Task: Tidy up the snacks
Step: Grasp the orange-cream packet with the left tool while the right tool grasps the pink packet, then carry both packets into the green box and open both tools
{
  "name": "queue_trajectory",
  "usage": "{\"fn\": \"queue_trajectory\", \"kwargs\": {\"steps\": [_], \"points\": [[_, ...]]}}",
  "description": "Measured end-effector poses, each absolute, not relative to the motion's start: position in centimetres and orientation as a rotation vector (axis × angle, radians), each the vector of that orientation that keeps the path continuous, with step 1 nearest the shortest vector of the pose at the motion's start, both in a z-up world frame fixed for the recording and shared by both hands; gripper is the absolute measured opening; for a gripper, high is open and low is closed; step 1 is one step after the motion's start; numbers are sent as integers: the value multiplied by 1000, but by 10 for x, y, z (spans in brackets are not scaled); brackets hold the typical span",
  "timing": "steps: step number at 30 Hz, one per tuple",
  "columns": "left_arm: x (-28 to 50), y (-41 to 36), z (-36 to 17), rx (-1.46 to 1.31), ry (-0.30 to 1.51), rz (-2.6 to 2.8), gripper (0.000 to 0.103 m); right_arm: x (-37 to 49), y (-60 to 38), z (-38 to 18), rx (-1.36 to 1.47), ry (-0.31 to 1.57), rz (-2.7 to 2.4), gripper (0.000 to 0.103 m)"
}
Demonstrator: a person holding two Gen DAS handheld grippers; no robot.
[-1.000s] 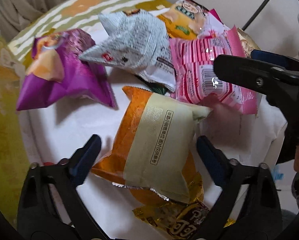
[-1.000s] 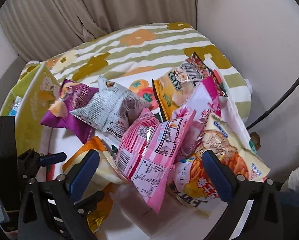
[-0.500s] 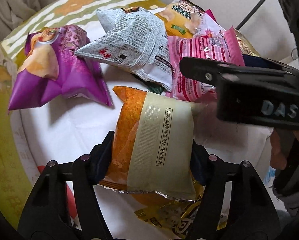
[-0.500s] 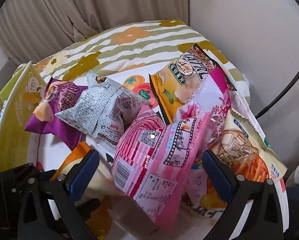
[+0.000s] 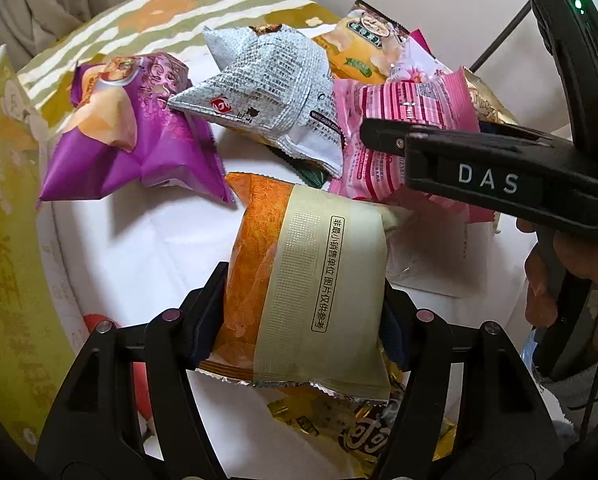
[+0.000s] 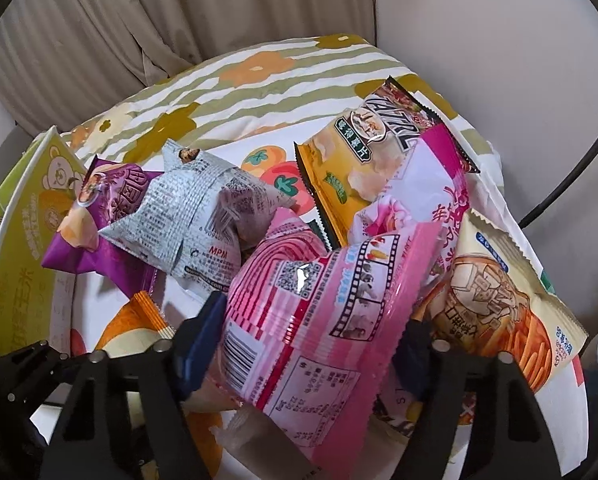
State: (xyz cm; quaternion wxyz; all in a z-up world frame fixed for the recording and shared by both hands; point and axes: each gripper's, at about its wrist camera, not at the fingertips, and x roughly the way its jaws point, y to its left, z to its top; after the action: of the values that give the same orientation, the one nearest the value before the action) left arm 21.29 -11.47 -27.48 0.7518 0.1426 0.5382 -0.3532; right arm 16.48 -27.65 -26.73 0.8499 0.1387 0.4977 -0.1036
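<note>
Between left gripper (image 5: 305, 316) fingers: orange packet (image 5: 299, 276).

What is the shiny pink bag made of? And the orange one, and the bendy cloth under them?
The pink bag looks like glossy plastic film: light glints off it and it crinkles. The orange bag seems matte plastic with a foil lining, since its bottom edge shows silver. The striped cloth looks like soft woven fabric, dull and wrinkled.

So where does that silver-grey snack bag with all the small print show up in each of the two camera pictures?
Left wrist view: the silver-grey bag sits at upper centre, beyond the orange bag held in the near fingers.
Right wrist view: the silver-grey bag lies left of centre, behind the pink bag.
Shared landmark: the purple bag lies just to its left in both.
</note>
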Motion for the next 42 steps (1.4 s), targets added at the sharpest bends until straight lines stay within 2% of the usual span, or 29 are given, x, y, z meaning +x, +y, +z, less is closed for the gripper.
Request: {"fn": "queue_trajectory", "kwargs": {"steps": [17,27,35,42], "points": [[184,-113,-211,243,1059,-684,63,126,-286,-211,263,942,-166,64],[164,-93,-141,122,937,-570,63,105,-285,-138,141,845,-56,64],[167,-30,-87,37,851,-398,63,112,-246,-90,66,769,121,64],[192,53,-80,-2,844,-290,63,131,-182,-80,64,738,210,64]]}}
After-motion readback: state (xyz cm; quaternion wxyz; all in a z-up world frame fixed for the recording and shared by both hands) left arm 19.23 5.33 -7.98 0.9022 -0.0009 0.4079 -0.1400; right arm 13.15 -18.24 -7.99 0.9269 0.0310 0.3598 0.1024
